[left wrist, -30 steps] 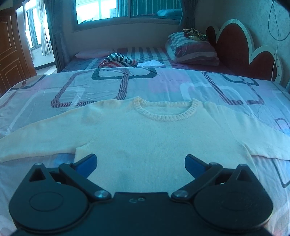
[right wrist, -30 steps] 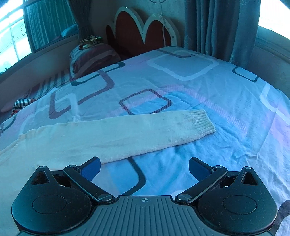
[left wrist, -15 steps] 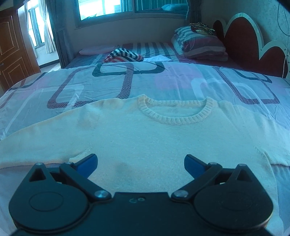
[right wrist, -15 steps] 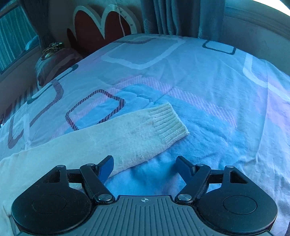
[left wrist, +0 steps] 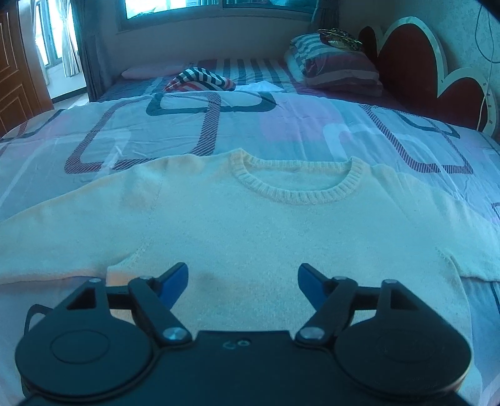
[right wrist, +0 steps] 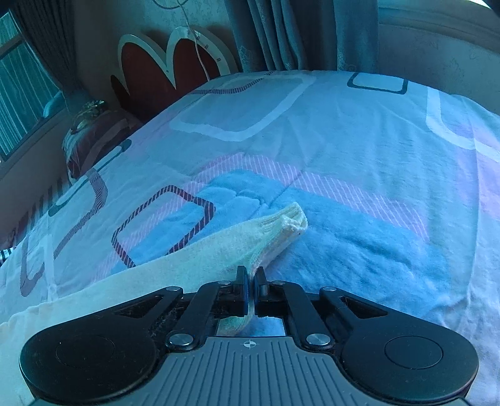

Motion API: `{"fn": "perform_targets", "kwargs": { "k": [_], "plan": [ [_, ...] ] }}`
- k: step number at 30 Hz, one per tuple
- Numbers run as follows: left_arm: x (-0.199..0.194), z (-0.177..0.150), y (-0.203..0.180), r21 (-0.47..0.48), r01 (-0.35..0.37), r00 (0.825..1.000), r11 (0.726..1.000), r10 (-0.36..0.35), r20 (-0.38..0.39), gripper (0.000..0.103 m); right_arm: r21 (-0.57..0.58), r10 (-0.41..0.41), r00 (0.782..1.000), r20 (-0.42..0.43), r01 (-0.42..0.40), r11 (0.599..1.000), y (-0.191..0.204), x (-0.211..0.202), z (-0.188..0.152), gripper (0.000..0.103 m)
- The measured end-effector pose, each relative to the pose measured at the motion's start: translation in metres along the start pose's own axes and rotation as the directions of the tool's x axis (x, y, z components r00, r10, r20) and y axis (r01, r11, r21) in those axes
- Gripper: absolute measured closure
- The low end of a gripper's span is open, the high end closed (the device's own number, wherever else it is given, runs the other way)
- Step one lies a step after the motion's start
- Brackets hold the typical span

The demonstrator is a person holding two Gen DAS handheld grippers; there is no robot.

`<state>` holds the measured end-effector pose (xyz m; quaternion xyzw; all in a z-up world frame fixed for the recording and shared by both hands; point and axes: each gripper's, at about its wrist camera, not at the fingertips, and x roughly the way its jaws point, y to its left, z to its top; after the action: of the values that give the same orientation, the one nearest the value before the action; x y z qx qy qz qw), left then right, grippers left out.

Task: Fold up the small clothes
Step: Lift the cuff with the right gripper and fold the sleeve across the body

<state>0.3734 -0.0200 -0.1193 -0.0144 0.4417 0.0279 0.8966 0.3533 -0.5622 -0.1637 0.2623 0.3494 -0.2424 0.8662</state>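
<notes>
Nearest in the left view, the left gripper [left wrist: 243, 278] hangs with its two blue-tipped fingers wide apart over the lower body of one cream sweater [left wrist: 250, 237], touching nothing. The sweater lies flat and face up on the bed [left wrist: 281, 131], neck away from the camera, both sleeves running out of the picture at the sides. In the right view the right gripper [right wrist: 251, 281] is pinched together on the sweater's right sleeve [right wrist: 218, 250] near the cuff [right wrist: 290, 218], which curls up off the cover; a bit of fabric hangs down behind the jaws.

The bed cover is pale blue and pink with rounded-square outlines. Beyond it lie one striped folded cloth [left wrist: 200, 79], one white cloth just beside it, partly hidden, and a stack of striped pillows [left wrist: 337, 68] with something dark and gold on top, too small to tell. Behind stand a red scalloped headboard [left wrist: 415, 71], a window [left wrist: 218, 6], curtains and a wooden door [left wrist: 15, 68], cut off at the edge.
</notes>
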Motion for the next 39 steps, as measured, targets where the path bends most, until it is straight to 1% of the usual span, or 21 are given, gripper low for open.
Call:
{"fn": "perform_targets", "kwargs": {
  "k": [3, 6, 9, 11, 14, 16, 18, 20, 21, 23, 25, 27, 28, 29, 31, 32, 33, 34, 37, 38, 39],
  "plan": [
    [-0.001, 0.000, -0.001, 0.012, 0.001, 1.000, 1.000, -0.001, -0.002, 0.032, -0.035, 0.035, 0.999, 0.036, -0.033, 0.999, 0.014, -0.008, 0.000, 0.101],
    [-0.003, 0.003, -0.001, 0.009, 0.001, 1.000, 1.000, -0.001, 0.004, 0.032, -0.086, 0.102, 0.993, 0.060, -0.097, 0.992, 0.039, -0.018, 0.001, 0.101],
    [-0.006, 0.006, -0.001, 0.004, -0.003, 1.000, 1.000, 0.003, 0.020, 0.038, -0.167, 0.202, 0.977, 0.062, -0.189, 0.968, 0.076, -0.030, -0.003, 0.101],
    [-0.008, 0.009, -0.001, -0.001, -0.002, 1.000, 1.000, 0.002, 0.025, 0.039, -0.229, 0.276, 0.960, 0.048, -0.259, 0.939, 0.108, -0.039, -0.011, 0.101],
    [-0.012, 0.014, 0.000, -0.025, 0.009, 0.999, 1.000, -0.008, 0.031, 0.039, -0.305, 0.396, 0.918, -0.008, -0.379, 0.873, 0.160, -0.050, -0.031, 0.101],
    [-0.015, 0.016, 0.000, -0.036, 0.019, 0.999, 0.999, -0.018, 0.035, 0.039, -0.347, 0.467, 0.882, -0.069, -0.460, 0.817, 0.195, -0.055, -0.051, 0.101],
    [-0.017, 0.018, 0.001, -0.042, 0.026, 0.999, 0.999, -0.024, 0.036, 0.039, -0.368, 0.528, 0.835, -0.152, -0.544, 0.754, 0.229, -0.056, -0.075, 0.101],
    [-0.018, 0.018, 0.002, -0.045, 0.027, 0.999, 0.999, -0.025, 0.035, 0.039, -0.384, 0.559, 0.802, -0.212, -0.594, 0.707, 0.255, -0.058, -0.098, 0.101],
    [-0.018, 0.018, 0.004, -0.050, 0.023, 0.999, 0.999, -0.021, 0.036, 0.039, -0.381, 0.576, 0.780, -0.247, -0.624, 0.682, 0.268, -0.059, -0.112, 0.101],
    [-0.018, 0.017, 0.009, -0.068, 0.012, 0.999, 0.998, -0.009, 0.036, 0.039, -0.370, 0.596, 0.745, -0.301, -0.667, 0.647, 0.289, -0.060, -0.132, 0.101],
    [-0.018, 0.017, 0.017, -0.100, 0.014, 0.999, 0.995, -0.011, 0.030, 0.039, -0.384, 0.605, 0.719, -0.343, -0.695, 0.608, 0.307, -0.063, -0.155, 0.101],
    [-0.018, 0.017, 0.023, -0.128, 0.024, 0.999, 0.991, -0.021, 0.027, 0.038, -0.389, 0.599, 0.701, -0.387, -0.713, 0.583, 0.321, -0.061, -0.171, 0.101],
    [-0.019, 0.016, 0.024, -0.137, 0.034, 0.999, 0.990, -0.030, 0.029, 0.036, -0.393, 0.589, 0.694, -0.415, -0.720, 0.572, 0.327, -0.059, -0.178, 0.101],
    [-0.019, 0.016, 0.026, -0.141, 0.046, 0.999, 0.989, -0.042, 0.029, 0.036, -0.398, 0.580, 0.689, -0.434, -0.725, 0.563, 0.331, -0.057, -0.184, 0.100],
    [-0.016, 0.014, 0.026, -0.150, 0.071, 0.997, 0.986, -0.069, 0.019, 0.031, -0.419, 0.557, 0.687, -0.467, -0.726, 0.545, 0.336, -0.055, -0.195, 0.095],
    [-0.014, 0.013, 0.025, -0.159, 0.088, 0.996, 0.983, -0.087, 0.009, 0.030, -0.423, 0.550, 0.682, -0.482, -0.731, 0.535, 0.336, -0.055, -0.198, 0.082],
    [-0.012, 0.012, 0.025, -0.168, 0.104, 0.994, 0.980, -0.105, 0.000, 0.030, -0.412, 0.556, 0.664, -0.501, -0.747, 0.521, 0.334, -0.054, -0.199, 0.062],
    [-0.010, 0.011, 0.025, -0.185, 0.123, 0.992, 0.975, -0.126, -0.004, 0.028, -0.402, 0.566, 0.652, -0.504, -0.757, 0.515, 0.331, -0.056, -0.198, 0.055],
    [0.000, 0.009, 0.024, -0.245, 0.189, 0.978, 0.951, -0.206, -0.044, 0.028, -0.455, 0.582, 0.683, -0.441, -0.730, 0.510, 0.315, -0.068, -0.188, 0.055],
    [0.005, 0.007, 0.023, -0.265, 0.209, 0.971, 0.941, -0.232, -0.061, 0.029, -0.475, 0.577, 0.701, -0.420, -0.711, 0.518, 0.309, -0.070, -0.184, 0.055],
    [0.010, 0.005, 0.022, -0.283, 0.224, 0.965, 0.933, -0.254, -0.073, 0.033, -0.490, 0.569, 0.719, -0.400, -0.692, 0.531, 0.299, -0.072, -0.180, 0.055]
  ]
}}
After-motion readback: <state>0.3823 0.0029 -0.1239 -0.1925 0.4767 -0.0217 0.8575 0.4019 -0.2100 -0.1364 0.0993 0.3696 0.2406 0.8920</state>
